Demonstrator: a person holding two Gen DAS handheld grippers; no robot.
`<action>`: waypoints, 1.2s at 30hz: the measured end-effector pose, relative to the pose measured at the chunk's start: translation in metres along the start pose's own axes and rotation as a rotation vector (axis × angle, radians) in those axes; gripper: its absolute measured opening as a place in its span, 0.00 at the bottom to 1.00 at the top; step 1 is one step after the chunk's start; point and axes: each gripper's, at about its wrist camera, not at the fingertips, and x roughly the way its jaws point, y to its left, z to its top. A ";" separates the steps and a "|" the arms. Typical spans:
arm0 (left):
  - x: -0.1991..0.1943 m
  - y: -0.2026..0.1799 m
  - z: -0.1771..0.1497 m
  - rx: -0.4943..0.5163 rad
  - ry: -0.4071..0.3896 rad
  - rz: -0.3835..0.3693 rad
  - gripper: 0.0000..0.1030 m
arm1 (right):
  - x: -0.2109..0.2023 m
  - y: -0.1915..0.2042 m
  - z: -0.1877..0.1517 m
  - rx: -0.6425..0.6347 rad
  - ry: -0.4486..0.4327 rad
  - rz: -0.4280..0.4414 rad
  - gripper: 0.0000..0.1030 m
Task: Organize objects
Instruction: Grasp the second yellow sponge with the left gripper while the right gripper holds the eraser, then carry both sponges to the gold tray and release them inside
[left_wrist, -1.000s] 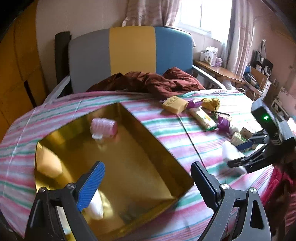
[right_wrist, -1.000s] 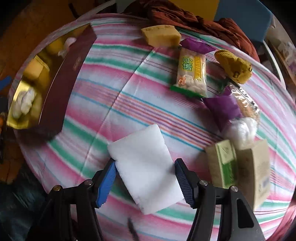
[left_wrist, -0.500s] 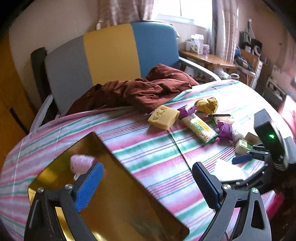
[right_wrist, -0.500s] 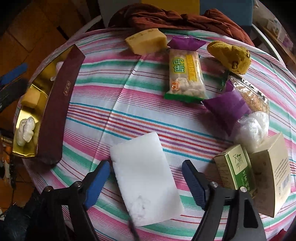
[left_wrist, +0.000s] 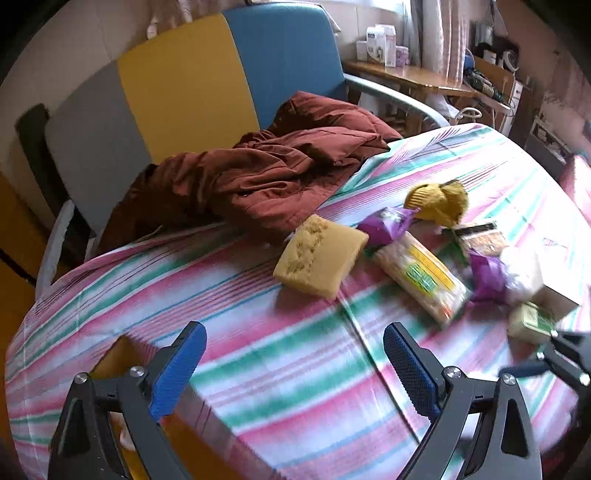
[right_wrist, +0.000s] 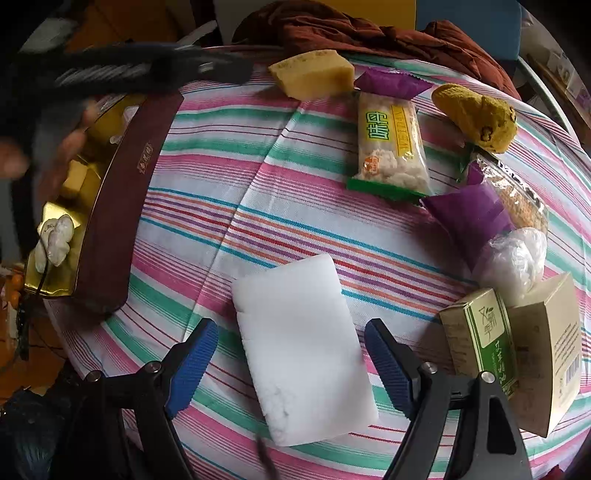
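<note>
My right gripper (right_wrist: 291, 332) is open, its blue pads standing clear on either side of a white foam block (right_wrist: 291, 291) that lies flat on the striped tablecloth. My left gripper (left_wrist: 293, 339) is open and empty above the cloth, short of a yellow sponge (left_wrist: 319, 256) and a rice-snack packet (left_wrist: 421, 275). A gold box with a maroon wall (right_wrist: 122, 206) sits at the table's left and holds a white wad and a yellow piece. Its corner (left_wrist: 114, 358) shows behind my left finger.
Purple packets (right_wrist: 469, 218), a yellow knitted item (right_wrist: 474, 118), a clear plastic wad (right_wrist: 517, 254), a green tea box (right_wrist: 480, 339) and a tan carton (right_wrist: 550, 350) crowd the right side. A rust-brown jacket (left_wrist: 258, 177) lies at the far edge before a chair (left_wrist: 184, 81).
My left gripper has swung right, off the gold box and toward the sponge and snacks. The right gripper's jaws have widened away from the white block and drawn back slightly.
</note>
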 end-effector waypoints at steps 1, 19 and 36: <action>0.007 0.000 0.005 0.009 0.007 0.002 0.94 | 0.000 0.000 0.000 0.000 0.002 0.001 0.81; 0.087 -0.003 0.043 0.103 0.117 -0.055 0.93 | -0.012 -0.011 -0.010 0.013 0.007 -0.010 0.76; 0.020 -0.008 0.004 -0.017 0.057 -0.116 0.55 | -0.042 -0.024 -0.026 0.049 -0.087 0.024 0.58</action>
